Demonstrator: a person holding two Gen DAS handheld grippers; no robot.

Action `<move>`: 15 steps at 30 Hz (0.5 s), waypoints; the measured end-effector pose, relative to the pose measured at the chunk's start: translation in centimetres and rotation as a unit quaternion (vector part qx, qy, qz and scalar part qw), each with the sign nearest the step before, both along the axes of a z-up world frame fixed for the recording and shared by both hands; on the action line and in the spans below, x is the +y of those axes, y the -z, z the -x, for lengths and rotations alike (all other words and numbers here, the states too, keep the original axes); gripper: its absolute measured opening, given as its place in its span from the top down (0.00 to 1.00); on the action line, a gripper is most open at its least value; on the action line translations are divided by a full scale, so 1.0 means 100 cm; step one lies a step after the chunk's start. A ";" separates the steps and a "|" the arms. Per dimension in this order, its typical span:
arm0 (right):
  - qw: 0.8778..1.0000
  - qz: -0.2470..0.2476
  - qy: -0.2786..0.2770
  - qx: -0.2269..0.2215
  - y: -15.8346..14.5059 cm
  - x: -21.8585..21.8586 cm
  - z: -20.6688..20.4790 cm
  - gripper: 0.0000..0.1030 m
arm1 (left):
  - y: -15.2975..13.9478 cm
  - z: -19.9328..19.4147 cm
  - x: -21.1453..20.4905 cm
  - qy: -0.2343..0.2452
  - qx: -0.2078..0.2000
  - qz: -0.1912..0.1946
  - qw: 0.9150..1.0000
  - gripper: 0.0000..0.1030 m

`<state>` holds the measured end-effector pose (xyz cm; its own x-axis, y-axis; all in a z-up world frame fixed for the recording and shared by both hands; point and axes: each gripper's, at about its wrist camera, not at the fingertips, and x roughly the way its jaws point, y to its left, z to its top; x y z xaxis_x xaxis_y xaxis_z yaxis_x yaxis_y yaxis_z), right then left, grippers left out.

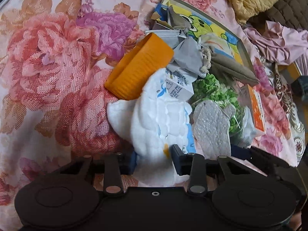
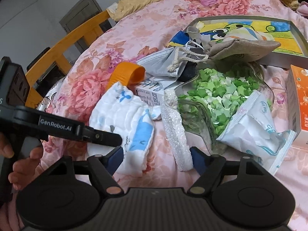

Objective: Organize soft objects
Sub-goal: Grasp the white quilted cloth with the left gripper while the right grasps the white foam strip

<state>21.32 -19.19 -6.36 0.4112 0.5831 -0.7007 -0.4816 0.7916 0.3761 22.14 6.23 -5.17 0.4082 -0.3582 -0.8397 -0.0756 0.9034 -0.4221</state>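
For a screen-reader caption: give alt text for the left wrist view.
The left gripper is shut on a white quilted cloth with blue prints, on a pink floral bedspread. Behind lie an orange ribbed cup on its side, grey face masks and green paper stars.

The cloth lies left of the foam strip; the star bag sits right, the tray behind.

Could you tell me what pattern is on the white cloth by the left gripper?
The white cloth carries blue whale prints, clearest in the right wrist view.
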 end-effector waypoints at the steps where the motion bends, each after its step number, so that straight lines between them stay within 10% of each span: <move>1: 1.000 -0.001 0.001 -0.001 0.001 0.000 0.000 0.24 | 0.001 -0.001 0.000 -0.002 0.001 0.002 1.000 0.62; 15: 1.000 0.003 0.012 -0.025 0.000 0.000 0.004 0.59 | 0.001 -0.003 -0.014 0.001 -0.043 0.038 0.998 0.61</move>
<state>20.90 -19.16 -6.38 0.4599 0.5682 -0.6824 -0.4796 0.8057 0.3476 22.40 4.84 -5.29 0.4761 -0.4207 -0.7723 -0.0338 0.8688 -0.4941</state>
